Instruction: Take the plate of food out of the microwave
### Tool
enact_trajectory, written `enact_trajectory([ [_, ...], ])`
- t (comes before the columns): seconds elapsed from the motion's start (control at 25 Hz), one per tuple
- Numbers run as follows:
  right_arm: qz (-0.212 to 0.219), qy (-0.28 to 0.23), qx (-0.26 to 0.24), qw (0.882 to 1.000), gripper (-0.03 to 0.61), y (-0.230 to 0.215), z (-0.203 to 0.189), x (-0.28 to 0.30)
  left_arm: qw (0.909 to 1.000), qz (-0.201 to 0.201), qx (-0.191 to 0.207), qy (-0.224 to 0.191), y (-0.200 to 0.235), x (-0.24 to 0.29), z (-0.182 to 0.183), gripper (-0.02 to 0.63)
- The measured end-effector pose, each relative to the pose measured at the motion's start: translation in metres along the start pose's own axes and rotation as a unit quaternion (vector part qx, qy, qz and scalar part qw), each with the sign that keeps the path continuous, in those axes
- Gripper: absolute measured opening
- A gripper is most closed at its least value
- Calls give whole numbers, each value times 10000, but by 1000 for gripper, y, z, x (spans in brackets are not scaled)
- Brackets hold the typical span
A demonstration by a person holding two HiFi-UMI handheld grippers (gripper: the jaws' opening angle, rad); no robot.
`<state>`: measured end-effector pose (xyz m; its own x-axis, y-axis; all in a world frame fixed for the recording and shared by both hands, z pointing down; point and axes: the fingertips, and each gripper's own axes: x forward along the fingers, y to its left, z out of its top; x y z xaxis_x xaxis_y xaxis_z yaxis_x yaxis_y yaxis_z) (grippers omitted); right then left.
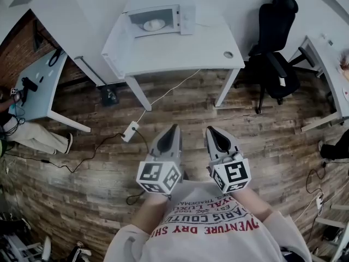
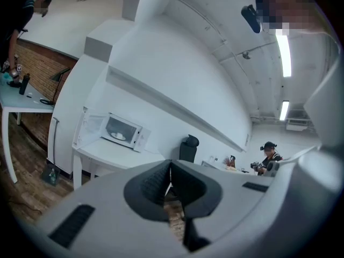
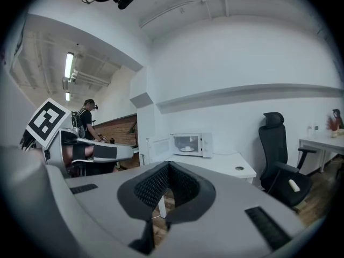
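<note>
The white microwave [image 1: 158,19] stands at the back of a white table [image 1: 180,51] with its door swung open to the left. Inside it sits a plate of pale food [image 1: 154,24], also visible as a small plate [image 2: 118,136] in the left gripper view and a small plate [image 3: 187,149] in the right gripper view. My left gripper [image 1: 173,129] and right gripper [image 1: 211,130] hang side by side close to my body, well short of the table. Both point toward the microwave. Both are shut with nothing between the jaws.
A black office chair [image 1: 275,42] stands right of the table. A power strip [image 1: 131,131] with cables lies on the wooden floor in front. Another desk [image 1: 41,86] and a seated person [image 1: 32,135] are at the left, a further desk [image 1: 327,75] at the right.
</note>
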<state>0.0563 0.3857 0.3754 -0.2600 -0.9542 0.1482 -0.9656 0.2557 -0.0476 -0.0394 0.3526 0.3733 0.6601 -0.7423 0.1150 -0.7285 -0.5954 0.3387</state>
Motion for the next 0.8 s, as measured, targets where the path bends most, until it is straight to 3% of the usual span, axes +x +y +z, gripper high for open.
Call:
enact_trajectory([
  [0.44, -206, 65, 7, 9998, 3, -9, 41, 174, 9997, -211, 78, 88, 130, 109, 81, 8],
  [0.8, -366, 85, 63, 9993, 3, -10, 59, 289, 9990, -314, 199, 243, 225, 178, 118, 8],
])
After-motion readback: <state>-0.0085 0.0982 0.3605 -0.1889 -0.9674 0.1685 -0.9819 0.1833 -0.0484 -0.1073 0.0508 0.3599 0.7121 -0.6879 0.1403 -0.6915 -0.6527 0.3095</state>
